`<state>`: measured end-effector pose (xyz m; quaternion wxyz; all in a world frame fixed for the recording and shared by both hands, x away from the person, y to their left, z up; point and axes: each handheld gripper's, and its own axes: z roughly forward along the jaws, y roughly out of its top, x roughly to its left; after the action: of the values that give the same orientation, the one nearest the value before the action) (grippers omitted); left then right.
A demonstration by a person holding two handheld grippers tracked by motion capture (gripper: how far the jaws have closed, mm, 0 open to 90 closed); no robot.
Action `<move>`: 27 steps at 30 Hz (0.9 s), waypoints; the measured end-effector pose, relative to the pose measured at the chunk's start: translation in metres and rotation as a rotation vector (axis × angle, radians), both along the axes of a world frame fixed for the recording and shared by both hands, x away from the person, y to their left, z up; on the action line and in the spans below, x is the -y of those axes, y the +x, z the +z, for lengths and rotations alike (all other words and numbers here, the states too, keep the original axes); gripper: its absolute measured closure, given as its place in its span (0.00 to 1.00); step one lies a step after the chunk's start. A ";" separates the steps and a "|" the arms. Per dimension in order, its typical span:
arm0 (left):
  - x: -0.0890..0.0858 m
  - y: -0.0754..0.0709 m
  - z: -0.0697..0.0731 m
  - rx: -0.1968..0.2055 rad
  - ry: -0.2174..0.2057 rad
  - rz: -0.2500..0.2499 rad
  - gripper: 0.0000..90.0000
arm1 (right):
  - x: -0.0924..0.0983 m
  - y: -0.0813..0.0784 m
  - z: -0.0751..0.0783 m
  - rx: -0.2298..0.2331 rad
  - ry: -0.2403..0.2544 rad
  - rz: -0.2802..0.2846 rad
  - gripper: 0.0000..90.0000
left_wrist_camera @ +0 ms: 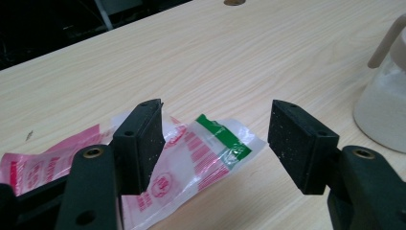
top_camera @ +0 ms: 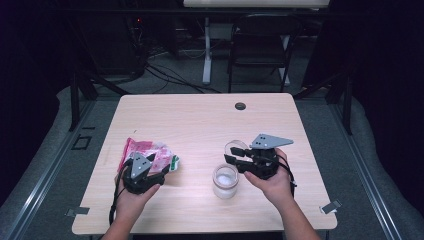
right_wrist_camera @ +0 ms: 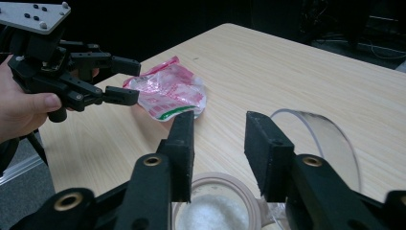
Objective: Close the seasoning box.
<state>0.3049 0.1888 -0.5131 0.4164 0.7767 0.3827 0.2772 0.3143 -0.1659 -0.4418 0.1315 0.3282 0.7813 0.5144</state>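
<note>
The limp, light plastic bag (top_camera: pixel 148 154), left of the jar (top_camera: pixel 225 181), is best pinched at its sealed edge; left tongs (left_wrist_camera: pixel 215 143) and right tongs (right_wrist_camera: pixel 218 153) are seen released.

Glossy crinkled plastic bag (left_wrist_camera: pixel 201 153), matt wood-grain table (left_wrist_camera: pixel 239 62), clear plastic jar (top_camera: pixel 225 181)

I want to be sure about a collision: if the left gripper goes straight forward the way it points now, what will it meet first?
Probably the pink and white plastic bag. It lies on the table just ahead of and below the open left gripper, nothing between the jaws. The jar stands off to one side, likely outside that line, though depth is unclear.
</note>
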 end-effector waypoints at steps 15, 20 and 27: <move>0.004 0.004 -0.004 -0.020 -0.034 -0.029 0.48 | 0.026 0.002 0.004 0.013 0.011 -0.102 0.97; 0.004 0.004 -0.005 -0.022 -0.041 -0.032 0.48 | 0.038 0.003 0.008 0.013 0.020 -0.124 1.00; 0.004 0.003 -0.006 -0.023 -0.040 -0.036 0.48 | 0.054 0.005 0.011 0.025 0.028 -0.182 1.00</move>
<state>0.3081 0.1851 -0.5189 0.4324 0.7781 0.3789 0.2531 0.3195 -0.2202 -0.4305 0.1827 0.3931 0.7394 0.5151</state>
